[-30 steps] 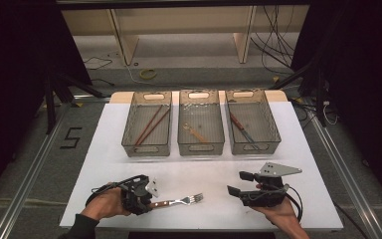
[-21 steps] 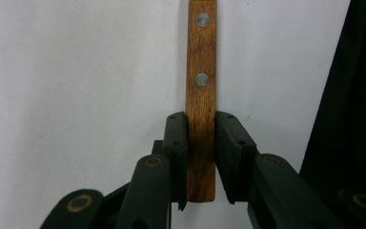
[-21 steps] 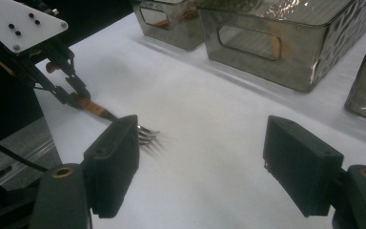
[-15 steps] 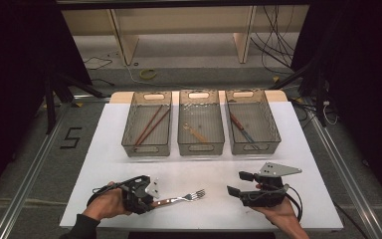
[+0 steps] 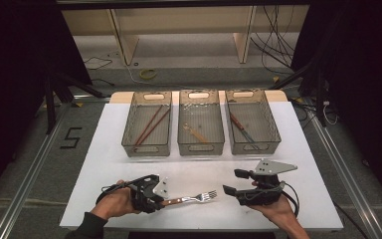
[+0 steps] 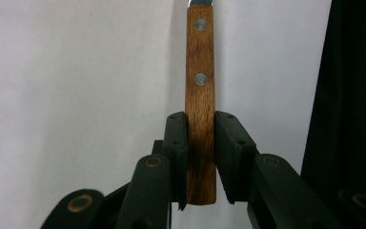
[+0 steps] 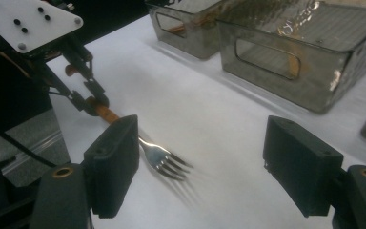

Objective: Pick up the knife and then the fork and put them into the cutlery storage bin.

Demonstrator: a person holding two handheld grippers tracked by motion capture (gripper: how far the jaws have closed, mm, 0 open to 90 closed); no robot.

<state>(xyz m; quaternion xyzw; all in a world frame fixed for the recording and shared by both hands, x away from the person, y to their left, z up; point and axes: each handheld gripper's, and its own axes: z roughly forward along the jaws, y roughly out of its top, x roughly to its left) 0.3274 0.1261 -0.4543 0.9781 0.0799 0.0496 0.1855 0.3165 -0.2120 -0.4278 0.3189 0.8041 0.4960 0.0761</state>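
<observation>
Fork (image 5: 191,198) is lying just in front of the middle bin (image 5: 201,122), its riveted wooden handle clenched between the jaws of the left gripper (image 5: 155,198), probably so the smooth metal tines are pointing clear toward the right gripper (image 5: 235,182). That gripper is waiting beside the tines, jaws spread and holding nothing. On the white desk (image 5: 308,149), the three clear plastic bins are sitting side by side, seemingly one per kind of utensil.

Fork (image 5: 191,199): brown wood handle (silver rivets), white table (image 5: 104,164).
</observation>
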